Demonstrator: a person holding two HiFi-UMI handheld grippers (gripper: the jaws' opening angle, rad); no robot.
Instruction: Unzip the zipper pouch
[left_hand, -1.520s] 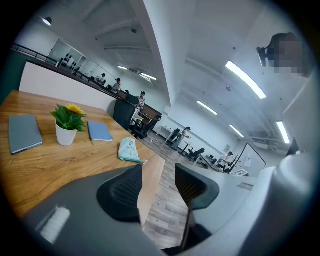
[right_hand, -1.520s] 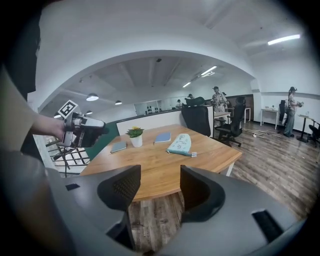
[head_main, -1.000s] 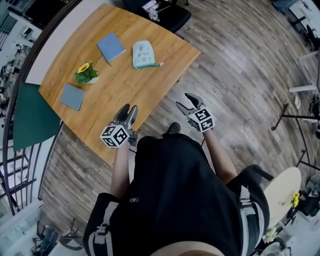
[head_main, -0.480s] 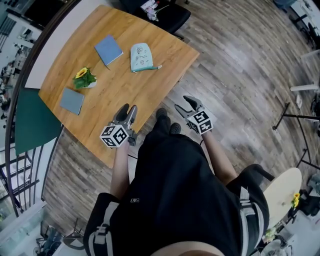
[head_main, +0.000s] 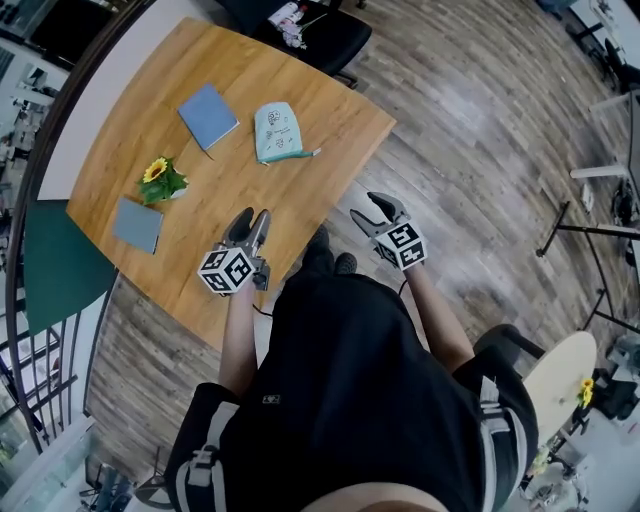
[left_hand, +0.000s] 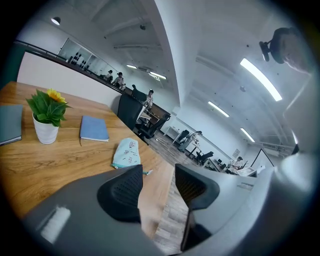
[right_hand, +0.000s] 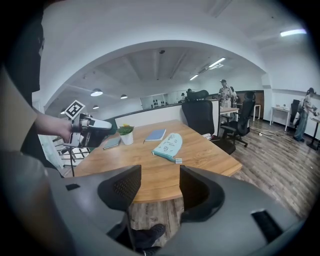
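The zipper pouch (head_main: 276, 131) lies flat on the desk (head_main: 300, 190), close to its right-hand corner and a little in from the near edge, with the zip's small tab (head_main: 312, 152) poking out toward that edge. I judge I am only at the approach: my left gripper (head_main: 251, 225) hangs over the near edge of the desk, its fingers (left_hand: 121, 192) spread with nothing between them, and my right gripper (head_main: 379, 212) is off the desk over the wood floor (head_main: 470, 150), its fingers (right_hand: 120, 187) spread and empty too. To do this well I should pin the pouch's body with the left and pinch the tab with the right, then draw along the zip line, not upward, or the light pouch may slide or lift. Beyond the pouch a blue notebook (head_main: 208, 110) lies toward the far edge; a potted flower (head_main: 160, 180) and a second notebook (head_main: 133, 224) sit near the left edge, all well apart from it. Nothing blocks my reach; only the desk's near edge stands between me and the pouch.
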